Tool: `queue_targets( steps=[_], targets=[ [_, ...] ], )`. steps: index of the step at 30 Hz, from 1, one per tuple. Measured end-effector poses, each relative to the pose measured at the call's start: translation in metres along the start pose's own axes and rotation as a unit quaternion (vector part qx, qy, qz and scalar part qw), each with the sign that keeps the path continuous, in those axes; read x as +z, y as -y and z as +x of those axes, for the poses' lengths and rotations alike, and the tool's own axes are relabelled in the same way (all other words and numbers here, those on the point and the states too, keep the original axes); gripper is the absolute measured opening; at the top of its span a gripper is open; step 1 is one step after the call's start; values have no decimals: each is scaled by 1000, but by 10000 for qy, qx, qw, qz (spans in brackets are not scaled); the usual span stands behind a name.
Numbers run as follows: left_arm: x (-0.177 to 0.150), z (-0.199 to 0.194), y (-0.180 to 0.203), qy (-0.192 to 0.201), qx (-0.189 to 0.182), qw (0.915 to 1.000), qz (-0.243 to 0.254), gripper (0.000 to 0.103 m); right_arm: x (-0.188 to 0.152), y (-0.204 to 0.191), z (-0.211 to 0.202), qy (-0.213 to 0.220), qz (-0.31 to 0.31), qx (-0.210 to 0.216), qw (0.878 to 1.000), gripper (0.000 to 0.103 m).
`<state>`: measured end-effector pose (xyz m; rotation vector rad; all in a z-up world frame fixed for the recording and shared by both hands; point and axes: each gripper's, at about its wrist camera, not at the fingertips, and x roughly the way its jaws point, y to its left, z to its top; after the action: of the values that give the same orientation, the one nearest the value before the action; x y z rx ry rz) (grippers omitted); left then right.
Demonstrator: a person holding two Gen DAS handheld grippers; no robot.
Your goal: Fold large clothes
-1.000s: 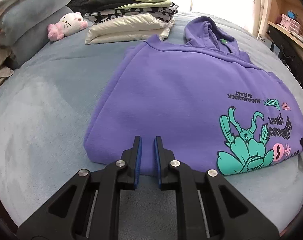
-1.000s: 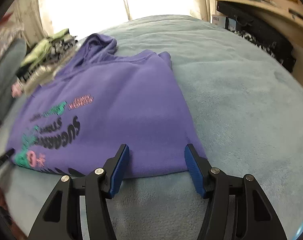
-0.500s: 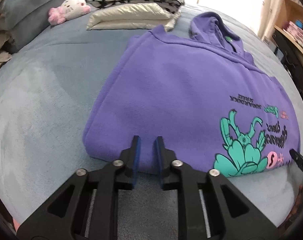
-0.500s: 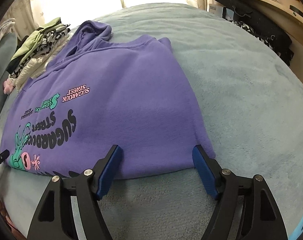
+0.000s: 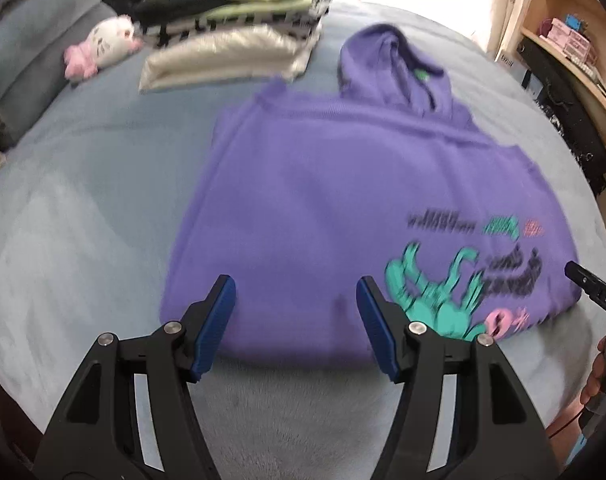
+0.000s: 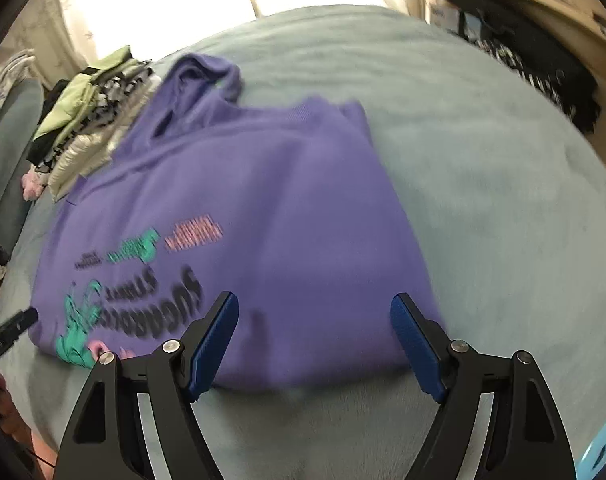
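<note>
A purple hoodie (image 5: 343,208) with a green and pink print lies folded on the grey-blue bed, hood away from me; it also shows in the right wrist view (image 6: 243,208). My left gripper (image 5: 295,308) is open and empty, just above the hoodie's near left edge. My right gripper (image 6: 315,320) is open and empty, just above the near right edge. A fingertip of the right gripper (image 5: 583,280) shows at the right of the left wrist view.
A stack of folded clothes (image 5: 231,32) sits at the far left of the bed, beside a pink and white plush toy (image 5: 103,46) and grey pillows (image 5: 35,48). Wooden shelves (image 5: 575,40) stand to the right of the bed.
My left gripper has opened wide from nearly closed. My right gripper has stayed open. Both have shifted slightly over the hoodie's near edge.
</note>
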<state>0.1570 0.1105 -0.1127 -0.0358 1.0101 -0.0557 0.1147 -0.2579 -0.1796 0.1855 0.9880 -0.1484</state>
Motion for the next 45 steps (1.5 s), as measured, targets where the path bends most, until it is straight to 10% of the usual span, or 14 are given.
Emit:
queue_targets(
  steps=[10, 23, 45],
  targets=[
    [98, -7, 25, 550, 202, 9955, 740, 60, 111, -30, -13, 498, -499, 259, 9972, 80],
    [275, 101, 48, 292, -238, 9971, 661, 60, 324, -42, 59, 763, 37, 959, 9925, 80],
    [311, 290, 71, -719, -211, 9970, 218, 60, 427, -96, 274, -437, 235, 903, 9947, 56]
  ],
)
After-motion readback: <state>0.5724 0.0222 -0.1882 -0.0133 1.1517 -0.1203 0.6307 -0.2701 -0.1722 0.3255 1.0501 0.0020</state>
